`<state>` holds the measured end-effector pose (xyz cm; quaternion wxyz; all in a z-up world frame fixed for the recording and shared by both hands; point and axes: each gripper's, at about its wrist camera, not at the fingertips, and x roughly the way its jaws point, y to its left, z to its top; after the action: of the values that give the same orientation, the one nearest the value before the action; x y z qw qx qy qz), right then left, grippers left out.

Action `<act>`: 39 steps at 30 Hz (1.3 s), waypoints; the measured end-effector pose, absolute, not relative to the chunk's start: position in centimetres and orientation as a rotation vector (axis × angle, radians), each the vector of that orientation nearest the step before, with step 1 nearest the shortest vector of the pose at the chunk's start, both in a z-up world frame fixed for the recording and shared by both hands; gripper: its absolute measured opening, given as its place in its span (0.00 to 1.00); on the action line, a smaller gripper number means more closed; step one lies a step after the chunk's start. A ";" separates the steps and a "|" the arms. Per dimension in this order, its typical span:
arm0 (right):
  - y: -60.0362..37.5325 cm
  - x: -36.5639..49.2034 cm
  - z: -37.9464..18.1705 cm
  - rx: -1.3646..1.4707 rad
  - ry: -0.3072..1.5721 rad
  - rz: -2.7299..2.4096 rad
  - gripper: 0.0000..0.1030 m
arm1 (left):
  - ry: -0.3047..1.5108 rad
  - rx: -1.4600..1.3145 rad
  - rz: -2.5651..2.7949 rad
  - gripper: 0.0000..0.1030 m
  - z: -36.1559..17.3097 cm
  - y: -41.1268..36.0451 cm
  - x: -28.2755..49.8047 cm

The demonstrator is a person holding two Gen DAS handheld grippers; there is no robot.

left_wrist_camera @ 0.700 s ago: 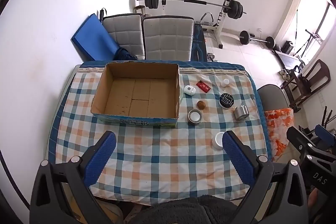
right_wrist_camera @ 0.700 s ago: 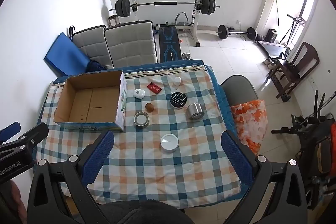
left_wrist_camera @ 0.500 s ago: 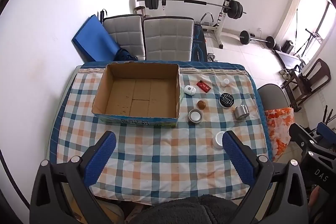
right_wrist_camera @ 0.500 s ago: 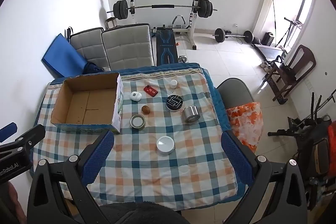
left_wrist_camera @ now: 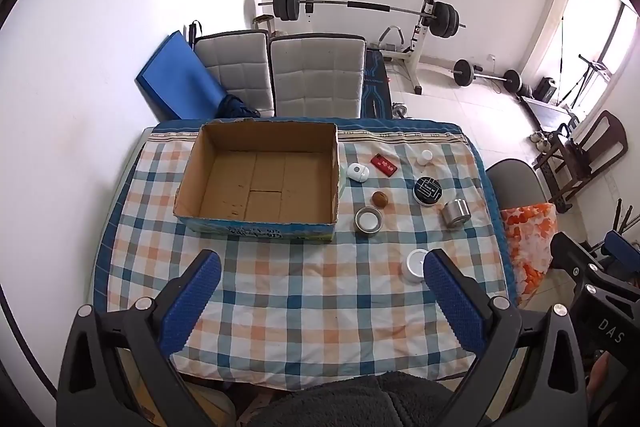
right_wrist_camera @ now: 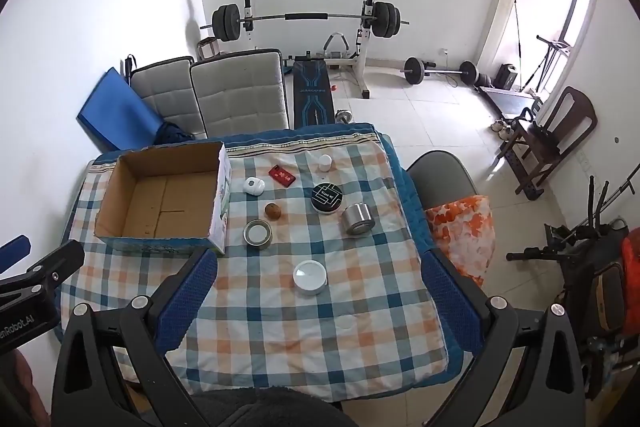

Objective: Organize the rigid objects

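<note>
Fingers of my left gripper (left_wrist_camera: 320, 263) and right gripper (right_wrist_camera: 318, 263) stand wide apart, holding nothing. My left finger clips the white puck (left_wrist_camera: 414, 264); beyond it, the cardboard box (left_wrist_camera: 260, 223).

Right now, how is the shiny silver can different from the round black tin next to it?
The silver can is bare shiny metal, while the black tin has a dark lid with white line markings. The silver can stands taller; the black tin is flatter and wider. The silver can sits nearer the gripper than the black tin. Both are round, both rest on the checked tablecloth, and both are outside the cardboard box.
</note>
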<state>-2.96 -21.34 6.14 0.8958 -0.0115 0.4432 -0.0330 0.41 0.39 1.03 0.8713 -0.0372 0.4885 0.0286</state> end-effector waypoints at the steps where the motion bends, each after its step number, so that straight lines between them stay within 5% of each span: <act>1: -21.3 -3.0 6.2 -0.023 0.918 -0.071 1.00 | 1.018 -0.076 0.063 1.00 1.1 0.4 0.4; 39: -22.7 -3.2 7.3 0.005 0.898 -0.061 1.00 | 0.985 -0.060 0.074 1.00 2.2 -1.2 -0.7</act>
<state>-3.17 -22.70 7.32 0.9004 0.0026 0.4340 -0.0296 -0.67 -1.22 2.21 0.8801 -0.0290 0.4725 0.0356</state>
